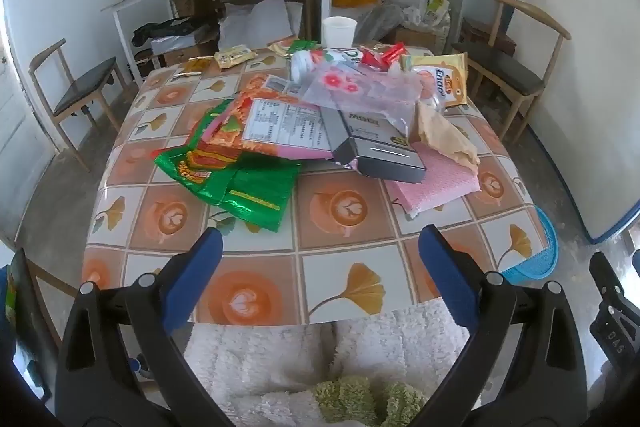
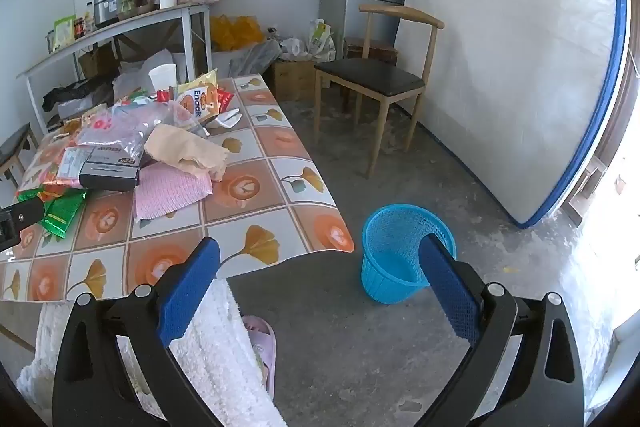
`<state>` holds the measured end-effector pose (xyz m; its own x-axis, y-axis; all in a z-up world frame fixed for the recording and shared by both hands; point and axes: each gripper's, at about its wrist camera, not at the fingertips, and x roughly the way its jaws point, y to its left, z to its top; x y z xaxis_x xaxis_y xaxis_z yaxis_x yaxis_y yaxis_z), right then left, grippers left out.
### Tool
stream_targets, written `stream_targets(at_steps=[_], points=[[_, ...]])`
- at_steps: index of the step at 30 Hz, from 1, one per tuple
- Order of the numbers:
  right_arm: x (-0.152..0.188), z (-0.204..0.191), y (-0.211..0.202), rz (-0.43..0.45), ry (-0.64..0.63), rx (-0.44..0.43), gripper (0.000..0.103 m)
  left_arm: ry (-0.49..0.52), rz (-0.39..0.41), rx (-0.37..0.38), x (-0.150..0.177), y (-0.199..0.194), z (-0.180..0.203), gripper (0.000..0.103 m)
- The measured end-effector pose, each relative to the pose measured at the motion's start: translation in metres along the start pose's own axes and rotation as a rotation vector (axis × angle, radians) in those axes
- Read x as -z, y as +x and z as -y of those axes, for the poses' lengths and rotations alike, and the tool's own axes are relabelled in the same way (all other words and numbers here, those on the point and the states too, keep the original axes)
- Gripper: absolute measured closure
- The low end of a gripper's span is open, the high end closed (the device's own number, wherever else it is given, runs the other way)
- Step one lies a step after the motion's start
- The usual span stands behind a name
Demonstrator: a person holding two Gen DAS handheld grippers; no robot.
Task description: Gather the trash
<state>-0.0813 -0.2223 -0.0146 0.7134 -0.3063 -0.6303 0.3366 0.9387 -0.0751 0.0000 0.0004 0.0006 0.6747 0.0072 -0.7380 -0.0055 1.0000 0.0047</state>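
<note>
Trash heaped mid-table (image 1: pixel 352 207), table covered in an orange and white tiled oilcloth with ginkgo-leaf and latte-cup prints. Pile, front to back: shiny green foil wrappers (image 1: pixel 240 183) nearest the left front, crumpled, with red and yellow print; orange snack bag (image 1: pixel 256 123) with a white label lying over them; grey cardboard box (image 1: pixel 376 151), flap open, tilted on top of the bag; pink textured cloth (image 1: pixel 436 183) under the box's right end; beige crumpled paper bag (image 1: pixel 444 135) resting on the pink cloth; clear plastic bag with pink flowers (image 1: pixel 356 87) draped over the box's far side; white bottle with strawberry print (image 1: pixel 320 61) on its side behind that; yellow Enaak packet (image 1: pixel 440 75) at the far right; red wrappers (image 1: pixel 380 57) beside it; small yellow packet (image 1: pixel 234 57) lying apart at the far left; white paper cup (image 1: pixel 339 29) upright at the far edge. Blue mesh wastebasket (image 2: pixel 404 251) on the concrete floor just off the table's right front corner, upright, nothing visible inside. Left tongs (image 1: pixel 320 267) spread wide, nothing between the blue pads, hovering over the near table edge, clear of the pile. Right tongs (image 2: pixel 320 279) also spread wide and holding nothing, aimed between the table corner and the wastebasket. White fluffy garment (image 1: pixel 288 355) on the person's lap, below the tongs.
</note>
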Motion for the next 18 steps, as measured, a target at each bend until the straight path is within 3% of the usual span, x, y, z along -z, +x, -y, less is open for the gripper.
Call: stream_targets(at_steps=[6, 18], points=[[-0.001, -0.002, -0.001, -0.006, -0.004, -0.002, 0.006, -0.062, 0.005, -0.003, 0.000, 0.001, -0.017, 0.008], [-0.001, -0.006, -0.002, 0.001, -0.015, -0.006, 0.006, -0.054, 0.000, -0.015, 0.004, 0.002, -0.019, 0.008]])
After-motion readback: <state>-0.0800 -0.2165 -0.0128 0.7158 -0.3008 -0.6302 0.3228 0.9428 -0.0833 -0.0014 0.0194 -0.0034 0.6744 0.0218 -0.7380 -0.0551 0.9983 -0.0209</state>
